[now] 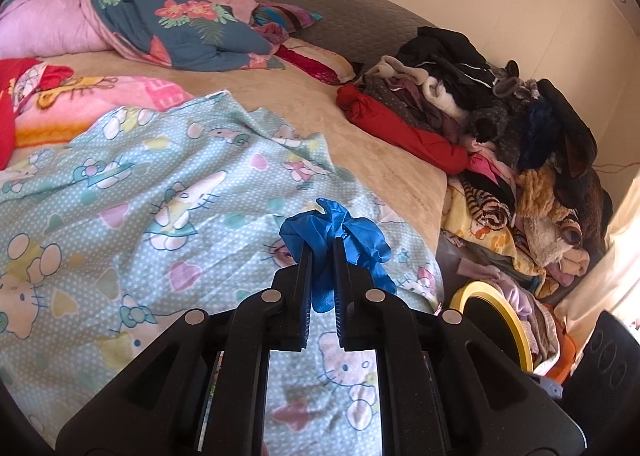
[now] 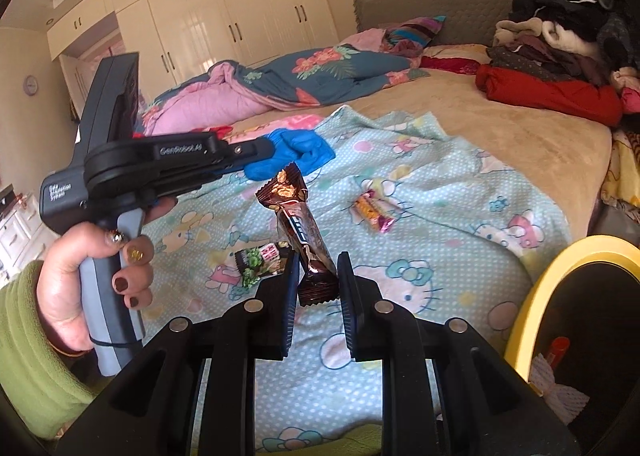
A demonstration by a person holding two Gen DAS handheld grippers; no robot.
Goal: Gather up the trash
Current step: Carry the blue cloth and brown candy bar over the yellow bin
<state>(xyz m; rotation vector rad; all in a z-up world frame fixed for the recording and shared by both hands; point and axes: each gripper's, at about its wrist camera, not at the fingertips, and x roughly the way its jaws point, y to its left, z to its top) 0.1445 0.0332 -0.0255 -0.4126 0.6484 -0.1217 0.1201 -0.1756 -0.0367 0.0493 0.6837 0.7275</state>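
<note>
The left gripper [image 1: 322, 244] is clamped on a crumpled blue glove [image 1: 334, 234]. The glove is thin, creased material bunched into a wad; part bulges above the fingertips and a strip hangs down between the two black fingers. In the right wrist view the same gripper [image 2: 266, 147] appears from the side, held by a hand [image 2: 100, 272] with dark painted nails and a green sleeve [image 2: 36, 340], the glove [image 2: 294, 153] protruding from its tip above the bed.

The right gripper [image 2: 318, 268] is closed on a brown snack wrapper [image 2: 302, 232]. The wrapper is glossy and long, with crimped ends. It stands nearly upright: the lower end sits between the fingers and the upper end, printed with nuts, leans away to the left.

Below both grippers lies a pale green cartoon-cat blanket [image 2: 440, 215], spread over a bed with a beige sheet [image 2: 520, 135]. Two more wrappers rest on the blanket: a dark one with green print [image 2: 262, 262] just left of the right gripper's fingers, and an orange-and-pink one [image 2: 374, 209] farther out.

A yellow-rimmed bin [image 2: 532, 296] stands at the right beside the bed; its interior is dark, with a red object and white paper visible inside. A pile of clothes [image 1: 500, 127] occupies the far right side of the bed.
</note>
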